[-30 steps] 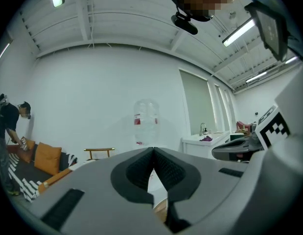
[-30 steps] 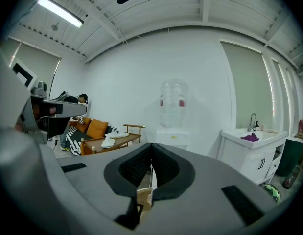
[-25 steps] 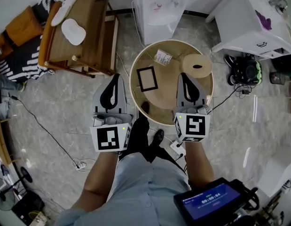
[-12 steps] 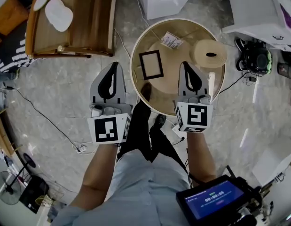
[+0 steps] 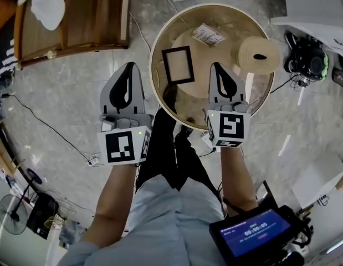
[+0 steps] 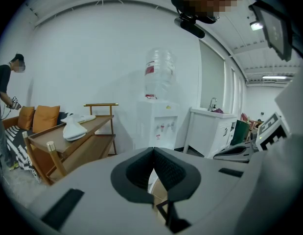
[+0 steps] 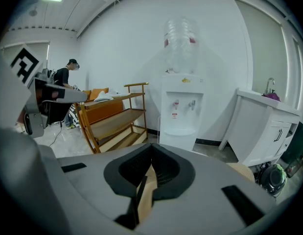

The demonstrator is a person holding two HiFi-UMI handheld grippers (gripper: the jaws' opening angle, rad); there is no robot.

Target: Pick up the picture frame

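Jaws closed, empty, on left gripper [image 5: 128, 66] and right gripper [image 5: 218, 66]; picture frame [image 5: 178, 65] lies in round tray [image 5: 201, 55].

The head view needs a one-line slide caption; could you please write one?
Tongs shut: left gripper beside the round table, right gripper over it, picture frame untouched.

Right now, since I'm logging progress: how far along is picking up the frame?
Done: nothing yet; the frame lies flat on the table, untouched. In hand: the left gripper hovers off the table's edge, the right gripper over the table beside the frame, both shut and empty. To do: open one, reach the frame, grip, lift.
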